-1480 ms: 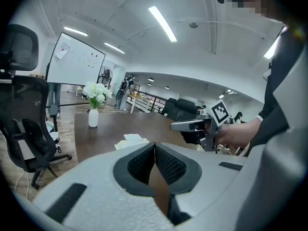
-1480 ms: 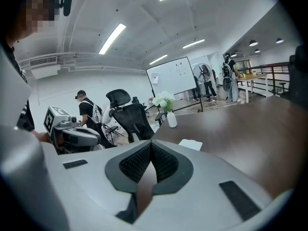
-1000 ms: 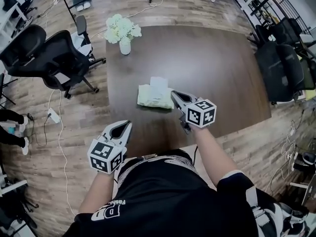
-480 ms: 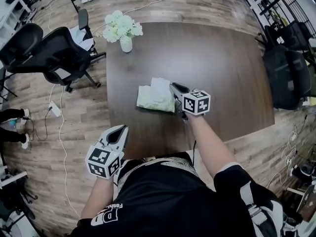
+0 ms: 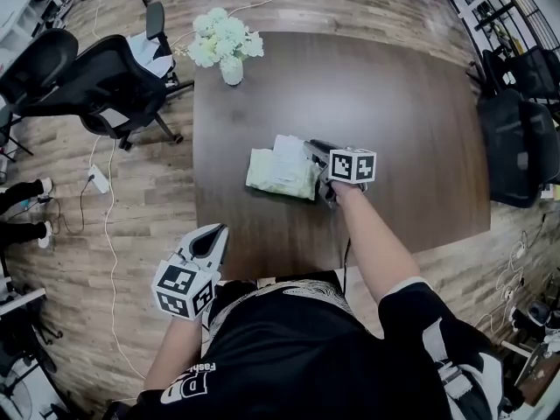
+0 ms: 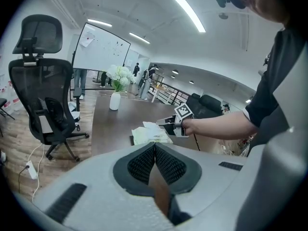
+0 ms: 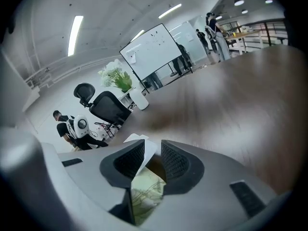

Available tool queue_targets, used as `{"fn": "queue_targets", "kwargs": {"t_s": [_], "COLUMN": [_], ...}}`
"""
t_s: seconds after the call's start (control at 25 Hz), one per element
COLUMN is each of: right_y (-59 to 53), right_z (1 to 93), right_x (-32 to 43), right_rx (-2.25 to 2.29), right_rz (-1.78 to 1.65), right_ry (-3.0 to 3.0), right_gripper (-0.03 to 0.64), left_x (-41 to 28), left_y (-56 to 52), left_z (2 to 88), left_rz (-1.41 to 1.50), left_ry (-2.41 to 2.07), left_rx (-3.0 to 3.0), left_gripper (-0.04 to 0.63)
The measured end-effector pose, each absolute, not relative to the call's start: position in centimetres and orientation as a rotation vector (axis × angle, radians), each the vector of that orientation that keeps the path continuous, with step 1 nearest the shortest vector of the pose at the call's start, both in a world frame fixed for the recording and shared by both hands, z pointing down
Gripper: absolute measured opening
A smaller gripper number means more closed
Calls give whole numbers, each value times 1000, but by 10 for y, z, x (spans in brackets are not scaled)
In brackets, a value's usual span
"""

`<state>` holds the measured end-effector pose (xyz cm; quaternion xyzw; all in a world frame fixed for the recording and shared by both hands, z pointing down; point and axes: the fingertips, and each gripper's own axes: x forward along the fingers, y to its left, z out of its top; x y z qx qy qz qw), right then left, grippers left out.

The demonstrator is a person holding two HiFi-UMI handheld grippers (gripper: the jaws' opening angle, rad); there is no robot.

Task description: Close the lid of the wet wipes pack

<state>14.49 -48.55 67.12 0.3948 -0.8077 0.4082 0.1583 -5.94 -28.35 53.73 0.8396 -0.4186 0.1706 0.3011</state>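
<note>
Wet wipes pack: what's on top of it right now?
Its white lid, flipped open, between the parted jaws of the right gripper. The opening under it is covered from view.

We record the table point(image 5: 394, 103) as dark wood grain with a smooth, low-sheen finish. The wet wipes pack point(image 5: 267, 175) looks like soft, crinkled pale-green film; its lid point(image 5: 287, 150) is white and matt. The left gripper point(image 6: 155, 146) and right gripper point(image 7: 151, 150) have matt grey plastic shells. Their pads point(image 6: 141, 163) are black and finely ribbed. The floor point(image 5: 149, 226) is wood-look plank.
</note>
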Motion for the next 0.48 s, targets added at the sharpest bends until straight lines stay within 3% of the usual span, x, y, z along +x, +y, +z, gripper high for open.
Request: {"fn": "queue_targets", "kwargs": {"t_s": [0.48], "right_y": [-488], "right_z": [679], "right_x": [136], "right_rx": [1015], "right_rz": [1327], "right_ry": [-2304], "right_gripper": [98], "left_x": [-63], "left_y": [-283], "left_z": [539], "left_rz": [430], "left_ry": [-1103], "left_rx": [2212], "left_gripper": [19]}}
